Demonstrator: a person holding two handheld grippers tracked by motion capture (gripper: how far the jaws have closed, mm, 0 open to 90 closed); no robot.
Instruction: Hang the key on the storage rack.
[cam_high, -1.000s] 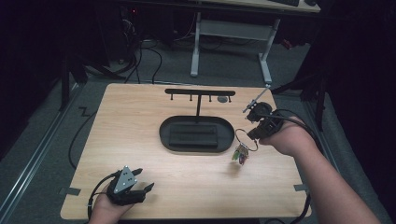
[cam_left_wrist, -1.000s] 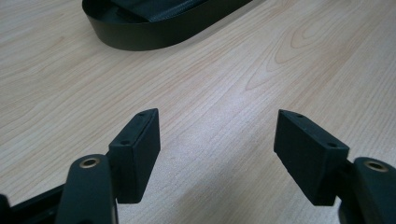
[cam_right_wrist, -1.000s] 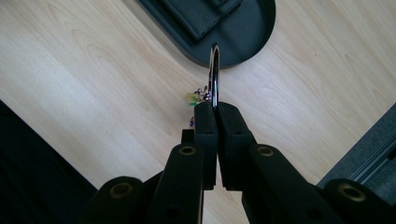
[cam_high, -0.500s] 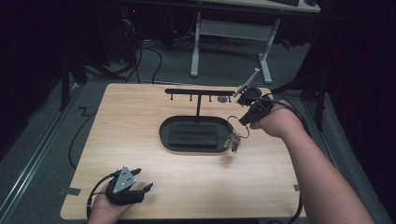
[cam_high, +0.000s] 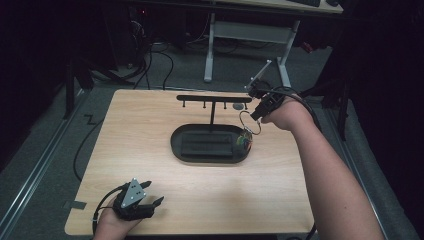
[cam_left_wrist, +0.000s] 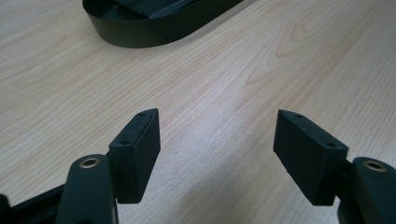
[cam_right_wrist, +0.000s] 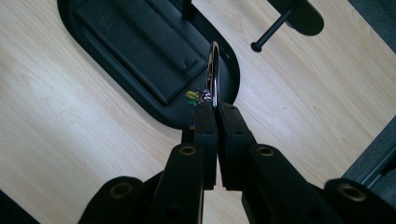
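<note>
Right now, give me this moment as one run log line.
right gripper: shut on key ring, lifted near rack | left gripper: open, holding nothing, over table | tray: under ring

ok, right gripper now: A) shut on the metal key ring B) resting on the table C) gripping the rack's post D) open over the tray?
A: in the right gripper view the right gripper has its jaws pressed together on the metal key ring, which sticks up from between them above the end of the black tray.

Dark room, grey floor (cam_high: 165, 75), white-legged desk (cam_high: 250, 30) behind.
</note>
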